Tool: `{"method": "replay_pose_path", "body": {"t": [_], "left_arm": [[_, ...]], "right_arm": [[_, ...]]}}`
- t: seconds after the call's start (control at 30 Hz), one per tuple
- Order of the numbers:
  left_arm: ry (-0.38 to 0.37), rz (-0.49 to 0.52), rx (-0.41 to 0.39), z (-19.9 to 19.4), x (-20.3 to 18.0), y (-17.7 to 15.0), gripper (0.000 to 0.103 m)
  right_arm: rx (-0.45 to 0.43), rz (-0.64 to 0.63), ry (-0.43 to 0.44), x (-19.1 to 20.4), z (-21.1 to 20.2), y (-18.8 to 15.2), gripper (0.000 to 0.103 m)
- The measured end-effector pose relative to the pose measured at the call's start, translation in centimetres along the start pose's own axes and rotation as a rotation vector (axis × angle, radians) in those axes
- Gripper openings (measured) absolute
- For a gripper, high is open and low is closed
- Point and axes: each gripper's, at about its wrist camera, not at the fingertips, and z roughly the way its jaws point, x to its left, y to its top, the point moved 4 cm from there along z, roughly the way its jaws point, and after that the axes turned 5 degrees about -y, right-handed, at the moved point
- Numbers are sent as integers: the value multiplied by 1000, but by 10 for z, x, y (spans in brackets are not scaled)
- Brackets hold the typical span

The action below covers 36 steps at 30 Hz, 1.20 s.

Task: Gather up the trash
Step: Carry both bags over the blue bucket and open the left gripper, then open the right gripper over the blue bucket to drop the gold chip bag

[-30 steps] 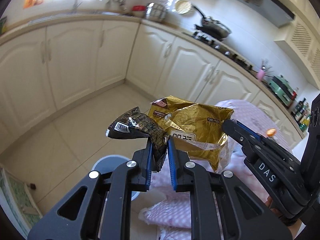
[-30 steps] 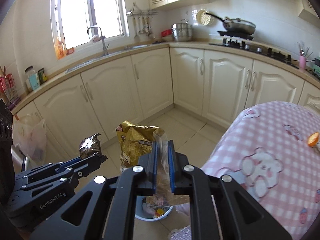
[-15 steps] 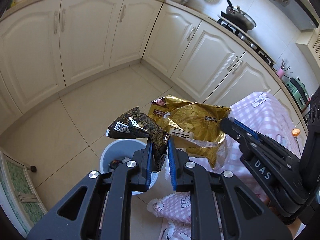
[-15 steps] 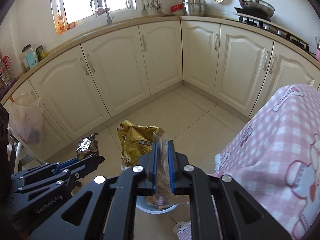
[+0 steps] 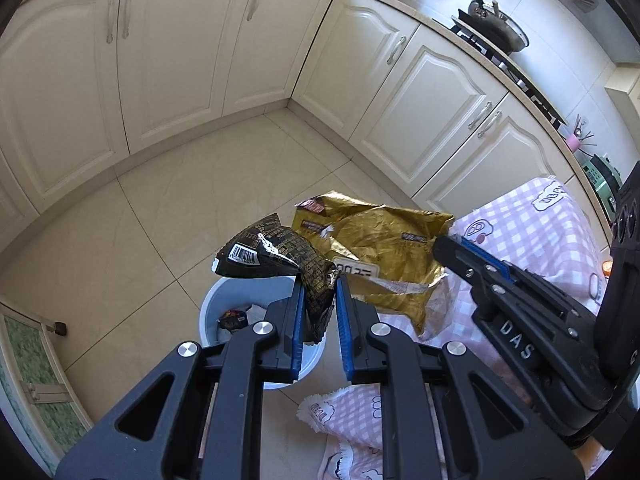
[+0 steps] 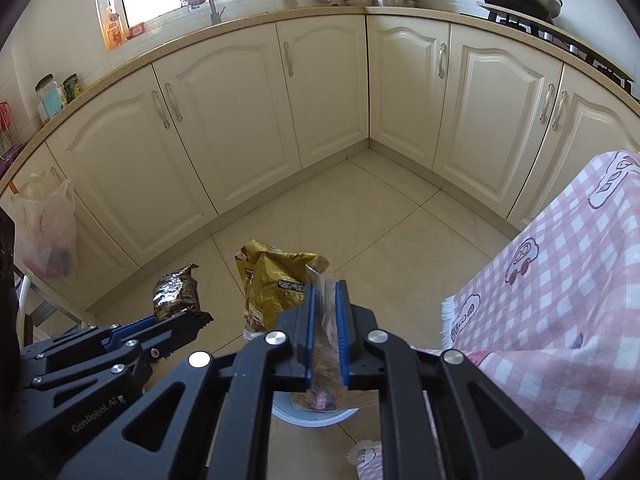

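Note:
My left gripper (image 5: 318,286) is shut on a crumpled dark brown snack wrapper (image 5: 276,258) and holds it right above a pale blue trash bin (image 5: 224,300) on the floor. The bin has some trash inside. My right gripper (image 6: 326,292) is shut on the clear edge of a gold foil bag (image 6: 276,280), held above the same bin (image 6: 316,416), mostly hidden under the gripper. In the left wrist view the gold bag (image 5: 384,240) hangs just right of the dark wrapper. In the right wrist view the left gripper (image 6: 200,318) with the dark wrapper (image 6: 176,294) is at lower left.
Cream kitchen cabinets (image 6: 256,112) line the corner behind the tiled floor (image 5: 160,208). A table with a pink checked cloth (image 6: 560,280) stands at the right, its hem hanging close to the bin. A plastic bag (image 6: 44,236) hangs on a cabinet at the left.
Both grippers have tilted down and moved forward over the floor with their wrappers. The bin has come into full view below them. Both stay shut.

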Motion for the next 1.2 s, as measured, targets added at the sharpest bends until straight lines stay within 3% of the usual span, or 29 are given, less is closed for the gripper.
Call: {"method": "replay_pose_path", "body": {"t": [0.3,0.4,0.53,1.2], "left_arm": [[-34,-1,35,16,2,2,17],[-30,-3,31,17,2,5,31],[-29,-21,27,18,5,6,38],[12,-99,2,7,26,7,43]], "right_arm": [[22,-6,-7,4,19,-3,10],[28,-5,-20,2,22,-4,10],[29,-2,-33,-2,25,-3,10],[18,17,6,8,39,11,17]]}}
